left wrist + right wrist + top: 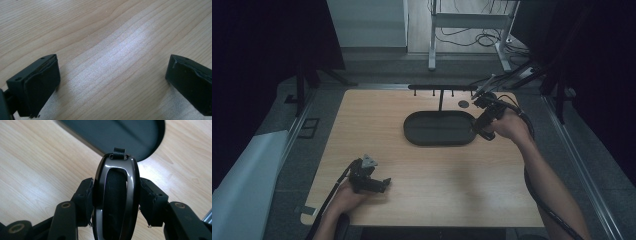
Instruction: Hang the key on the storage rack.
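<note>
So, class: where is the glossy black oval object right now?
Clamped in the right gripper, the glossy oval object hangs above the wooden table, by the dark tray's edge.

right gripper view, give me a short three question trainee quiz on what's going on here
1. True or false: the right claw is shut on the glossy dark oval object.
2. What lies just beyond that object's small strap loop? A) dark oval tray B) white bowl C) red box
3. In the left gripper view, what is between the left claw?

Key
1. True
2. A, the dark oval tray
3. Nothing; bare wooden table, jaws wide apart.
</note>
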`<action>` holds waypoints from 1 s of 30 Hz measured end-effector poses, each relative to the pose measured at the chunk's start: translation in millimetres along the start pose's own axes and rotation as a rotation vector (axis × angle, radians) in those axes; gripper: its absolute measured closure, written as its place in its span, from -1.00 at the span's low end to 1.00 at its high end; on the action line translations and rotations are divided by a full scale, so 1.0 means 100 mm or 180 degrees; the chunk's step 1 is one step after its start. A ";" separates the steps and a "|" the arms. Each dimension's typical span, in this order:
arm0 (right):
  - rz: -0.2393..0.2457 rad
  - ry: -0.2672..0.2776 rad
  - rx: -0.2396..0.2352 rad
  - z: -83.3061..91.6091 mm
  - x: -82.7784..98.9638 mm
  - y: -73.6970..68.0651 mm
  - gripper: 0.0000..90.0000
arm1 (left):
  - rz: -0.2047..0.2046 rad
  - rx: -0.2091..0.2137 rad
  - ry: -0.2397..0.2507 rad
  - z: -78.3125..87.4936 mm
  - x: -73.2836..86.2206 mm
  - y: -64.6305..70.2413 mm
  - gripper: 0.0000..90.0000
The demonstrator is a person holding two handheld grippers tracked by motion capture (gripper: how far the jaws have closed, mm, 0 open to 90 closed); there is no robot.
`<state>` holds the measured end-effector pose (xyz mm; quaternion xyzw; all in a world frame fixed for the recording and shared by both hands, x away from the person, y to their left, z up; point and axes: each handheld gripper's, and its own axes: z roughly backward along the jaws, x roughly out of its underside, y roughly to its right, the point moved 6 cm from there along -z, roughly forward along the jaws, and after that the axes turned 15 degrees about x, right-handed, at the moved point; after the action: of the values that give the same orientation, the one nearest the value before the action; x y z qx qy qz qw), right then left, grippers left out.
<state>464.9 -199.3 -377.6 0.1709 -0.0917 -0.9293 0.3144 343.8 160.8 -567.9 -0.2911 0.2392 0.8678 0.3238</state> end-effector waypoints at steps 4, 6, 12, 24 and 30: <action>-0.0067 0.0010 0.0028 0.05 -0.07 0.09 0.08 | 0.0000 0.0000 0.0000 0.00 0.00 0.00 -1.00; -0.0085 0.0005 0.0033 0.06 -0.08 0.11 0.08 | 0.0000 0.0000 0.0001 0.00 0.00 0.00 -1.00; -0.0201 0.0007 0.0041 0.09 -0.21 0.24 0.08 | -0.0007 0.0002 -0.0011 0.00 0.00 0.00 -1.00; -0.0396 0.0002 0.0100 0.15 -0.47 0.42 0.08 | 0.0000 -0.0002 -0.0001 0.00 0.00 0.00 -1.00; -0.0462 0.0011 0.0137 0.17 -0.60 0.48 0.08 | 0.0009 -0.0004 0.0004 0.00 0.00 0.00 -1.00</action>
<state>529.1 -198.9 -332.7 0.1855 -0.0985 -0.9471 0.2426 343.6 160.6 -568.0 -0.2916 0.2393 0.8683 0.3222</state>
